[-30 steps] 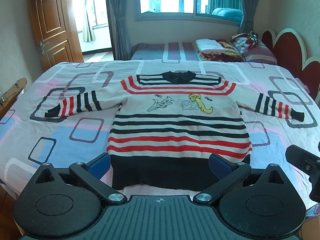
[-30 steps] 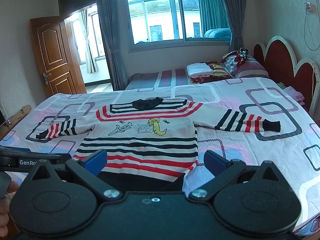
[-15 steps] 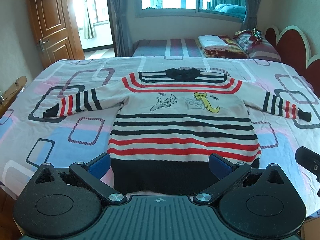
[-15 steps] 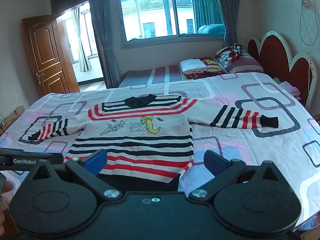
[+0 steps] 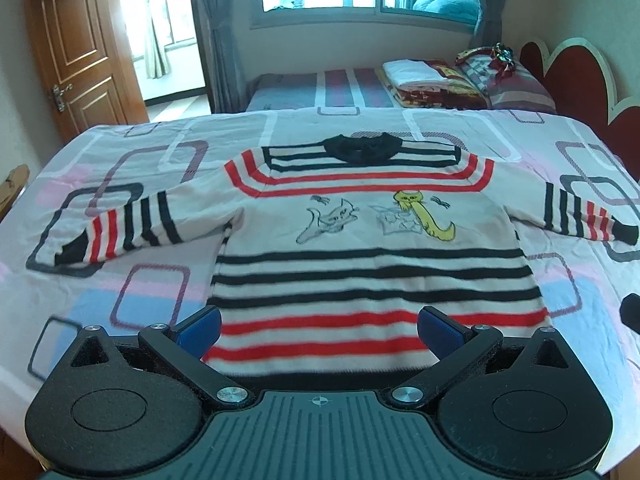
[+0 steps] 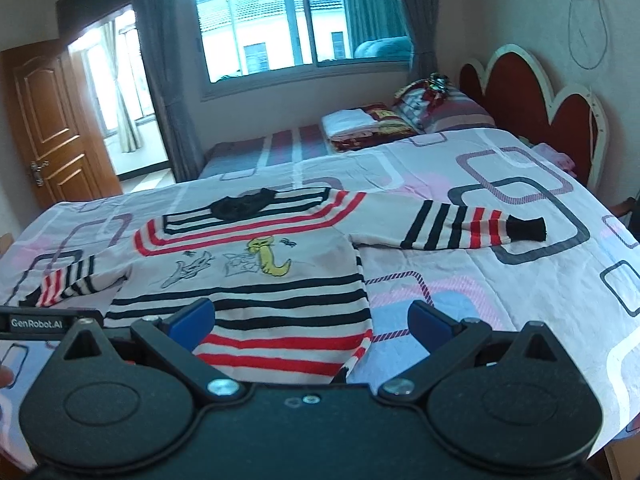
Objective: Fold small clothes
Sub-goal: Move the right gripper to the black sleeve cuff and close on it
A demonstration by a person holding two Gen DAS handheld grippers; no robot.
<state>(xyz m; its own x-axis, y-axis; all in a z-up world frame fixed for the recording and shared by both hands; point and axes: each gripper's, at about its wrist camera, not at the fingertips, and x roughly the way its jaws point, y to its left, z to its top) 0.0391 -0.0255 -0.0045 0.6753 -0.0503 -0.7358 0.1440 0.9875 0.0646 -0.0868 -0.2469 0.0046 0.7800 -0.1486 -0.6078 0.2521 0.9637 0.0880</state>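
Lying flat and face up across the middle of both frames was the striped sweater [image 5: 372, 248], spread on the patterned bedsheet [image 5: 132, 280] with both sleeves out to the sides; its black collar [image 5: 362, 147] pointed toward the top of the frame and its red-striped hem end ran under my cameras at the bottom; two cartoon cats, one grey and one yellow, sat on the chest. I saw the left gripper [image 5: 319, 326] low in the left wrist view with its blue fingers [image 5: 198, 326] spread wide apart and nothing between them, straddling the hem end from above; whether they touched the knit I could not tell. In the right wrist view the right gripper [image 6: 310, 320] was likewise wide open and empty; its left finger [image 6: 191, 317] sat over the striped body and its right finger over bare sheet, with the sweater's right side edge between them. Beyond, toward the upper right, folded bedding [image 6: 362, 124] and a pillow [image 6: 448, 110] lay near a red headboard [image 6: 532, 100]; a wooden door [image 5: 80, 48] stood at the upper left; a window [image 6: 296, 28] filled the top centre.
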